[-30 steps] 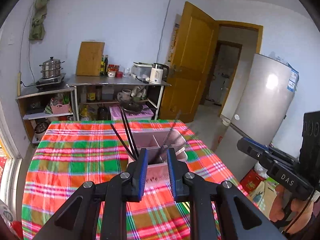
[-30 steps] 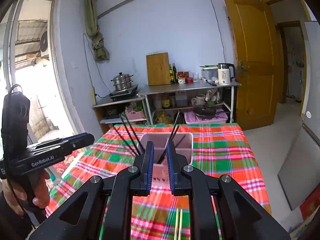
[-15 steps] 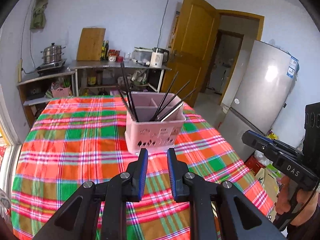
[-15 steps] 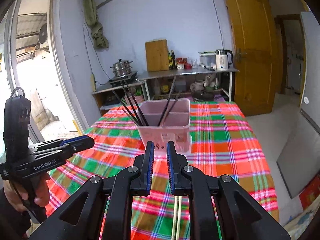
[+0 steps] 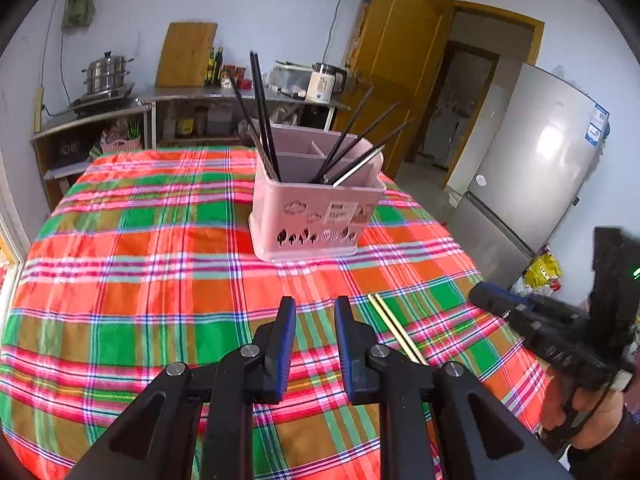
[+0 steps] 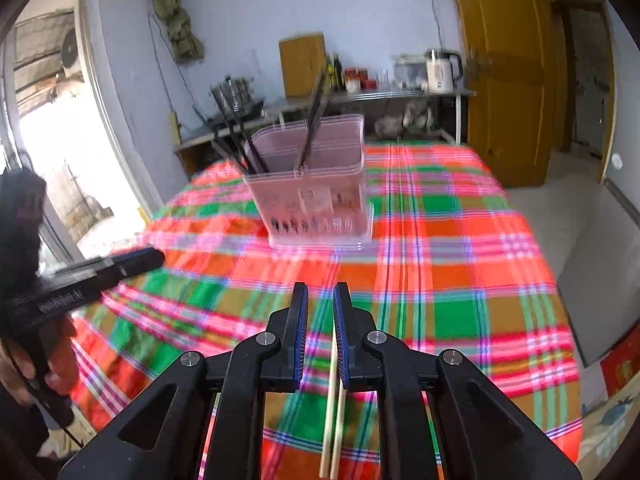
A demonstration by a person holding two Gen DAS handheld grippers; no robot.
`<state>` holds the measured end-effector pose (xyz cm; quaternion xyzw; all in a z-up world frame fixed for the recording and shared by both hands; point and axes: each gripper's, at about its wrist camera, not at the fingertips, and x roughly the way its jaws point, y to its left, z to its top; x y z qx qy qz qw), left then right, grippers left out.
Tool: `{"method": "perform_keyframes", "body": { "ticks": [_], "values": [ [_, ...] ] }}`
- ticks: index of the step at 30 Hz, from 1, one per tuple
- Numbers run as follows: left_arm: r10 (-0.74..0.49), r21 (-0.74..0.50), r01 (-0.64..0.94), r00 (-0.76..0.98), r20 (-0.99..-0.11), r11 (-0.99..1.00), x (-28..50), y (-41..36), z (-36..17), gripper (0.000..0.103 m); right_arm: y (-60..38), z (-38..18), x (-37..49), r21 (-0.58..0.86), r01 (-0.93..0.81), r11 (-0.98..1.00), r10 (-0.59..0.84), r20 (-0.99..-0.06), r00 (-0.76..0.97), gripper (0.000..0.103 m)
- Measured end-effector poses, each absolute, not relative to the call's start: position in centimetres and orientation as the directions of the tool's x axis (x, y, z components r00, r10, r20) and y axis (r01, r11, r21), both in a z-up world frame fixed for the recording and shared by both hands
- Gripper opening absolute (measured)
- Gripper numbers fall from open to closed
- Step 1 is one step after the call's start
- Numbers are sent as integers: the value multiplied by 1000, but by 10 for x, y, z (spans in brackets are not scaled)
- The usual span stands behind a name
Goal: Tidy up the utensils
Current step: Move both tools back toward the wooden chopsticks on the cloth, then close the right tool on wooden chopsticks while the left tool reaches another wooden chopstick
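Black chopsticks (image 5: 264,120) already stand in the pink holder (image 5: 316,216) at frame centre. Two pale chopsticks (image 6: 334,408) lie on the tablecloth (image 5: 140,280), lower centre, not yet stored. Left gripper (image 5: 315,312) and right gripper (image 6: 320,300) hover with jaws apart, gripping nothing.

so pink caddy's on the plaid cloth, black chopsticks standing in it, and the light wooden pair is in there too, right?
Not quite. The light wooden pair isn't in the pink caddy; it lies flat on the plaid cloth, nearer the camera than the caddy, as the left wrist view shows. The black chopsticks do stand in the caddy.
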<state>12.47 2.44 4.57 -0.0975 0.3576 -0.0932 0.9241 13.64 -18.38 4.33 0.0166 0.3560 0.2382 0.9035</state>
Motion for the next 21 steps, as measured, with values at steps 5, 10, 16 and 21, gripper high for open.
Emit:
{"method": "perform_keyframes", "body": {
  "ticks": [5, 10, 16, 21],
  "values": [
    [-253, -264, 95, 703, -665, 960, 130, 25, 31, 19, -183, 2, 148, 208, -400, 893, 419, -708, 568, 13],
    [-260, -277, 87, 681, -685, 957, 137, 24, 20, 19, -185, -26, 157, 225, -385, 895, 411, -753, 515, 13],
    [-273, -290, 86, 655, -704, 953, 145, 18, 8, 19, -182, -38, 163, 230, -402, 886, 416, -776, 474, 13],
    [-281, -291, 93, 638, -717, 952, 151, 12, 1, 19, -182, -42, 165, 205, -399, 894, 391, -791, 470, 11]
  ]
}}
